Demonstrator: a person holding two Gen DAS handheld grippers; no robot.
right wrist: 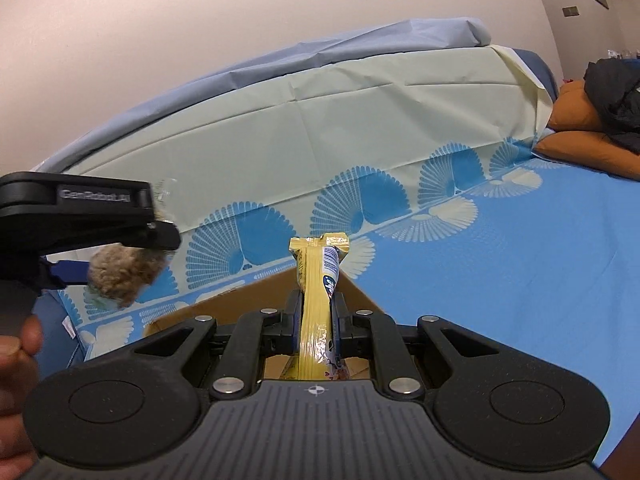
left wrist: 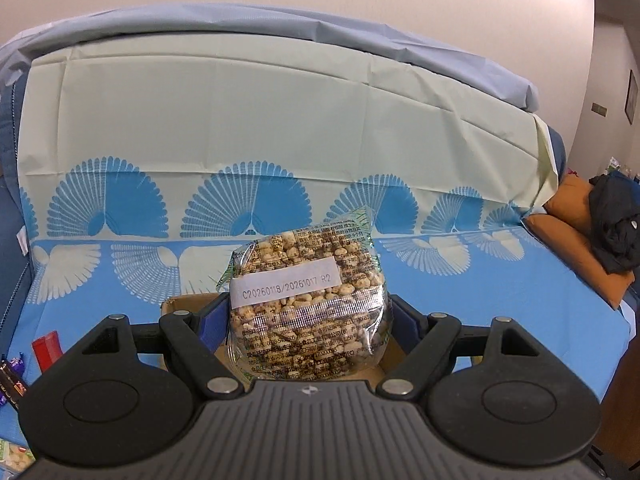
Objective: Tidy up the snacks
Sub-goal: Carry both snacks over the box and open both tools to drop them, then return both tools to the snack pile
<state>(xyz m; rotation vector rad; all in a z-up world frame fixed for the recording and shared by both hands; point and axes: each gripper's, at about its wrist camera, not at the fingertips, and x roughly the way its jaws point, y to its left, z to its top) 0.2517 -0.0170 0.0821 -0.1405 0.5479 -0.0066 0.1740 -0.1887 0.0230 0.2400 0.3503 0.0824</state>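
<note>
Currently my left claw (left wrist: 308, 320) grips the puffed-snack bag (left wrist: 306, 300) and my right claw (right wrist: 318, 316) clamps a yellow packet (right wrist: 318, 304), both above the cardboard box (right wrist: 224, 304); neither dropped yet, loose snacks (left wrist: 46, 348) remain near-left.

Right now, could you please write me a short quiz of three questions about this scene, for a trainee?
1. True or false: the left gripper holds the clear bag of puffed snacks.
2. What does the right gripper hold? A) a red box B) a yellow snack packet C) nothing
3. Fill in: under both grippers stands an open cardboard ____.

Key
1. True; its jaws stand wide, closed on the bag.
2. B, the yellow snack packet.
3. box
</note>
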